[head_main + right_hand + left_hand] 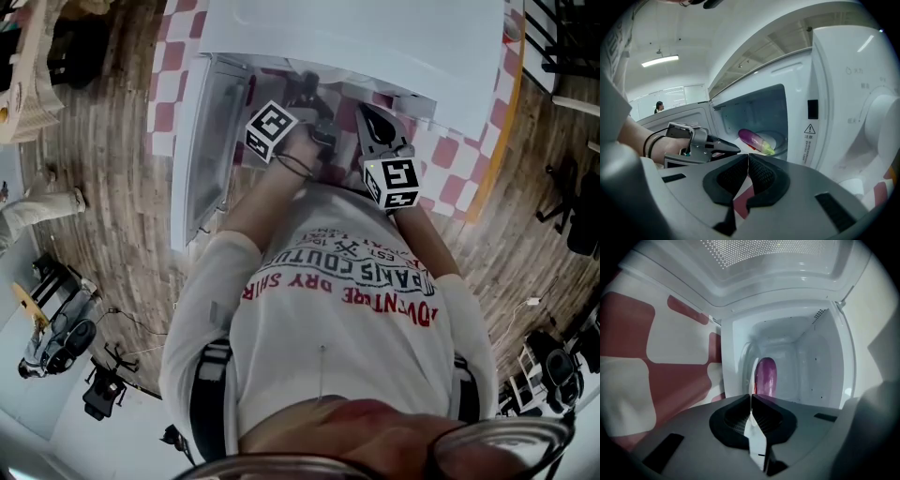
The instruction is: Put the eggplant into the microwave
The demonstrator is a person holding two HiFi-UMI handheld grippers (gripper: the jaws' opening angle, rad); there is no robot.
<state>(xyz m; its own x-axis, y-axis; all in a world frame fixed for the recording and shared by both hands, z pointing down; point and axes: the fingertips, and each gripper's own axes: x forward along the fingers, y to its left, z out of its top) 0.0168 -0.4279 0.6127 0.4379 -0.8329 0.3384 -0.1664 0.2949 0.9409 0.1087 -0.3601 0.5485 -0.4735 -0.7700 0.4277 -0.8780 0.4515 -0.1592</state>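
A purple eggplant [754, 139] with a green stem end lies inside the white microwave [843, 93], on its round glass plate [776, 140]. In the left gripper view the eggplant [766, 376] shows deep in the cavity, just beyond my left gripper [751, 397], which is shut with nothing between its jaws. In the right gripper view the left gripper [733, 150] sits at the cavity mouth, short of the eggplant. My right gripper [747, 157] is shut and empty, in front of the opening. From above, the left gripper [307, 94] and the right gripper [370, 114] sit side by side at the microwave front.
The microwave door [202, 150] stands swung open to the left. The control panel with a knob [881, 117] is right of the cavity. A red-and-white checked cloth [450, 159] covers the table. Wooden floor [103, 150] lies around it, with camera gear at lower left.
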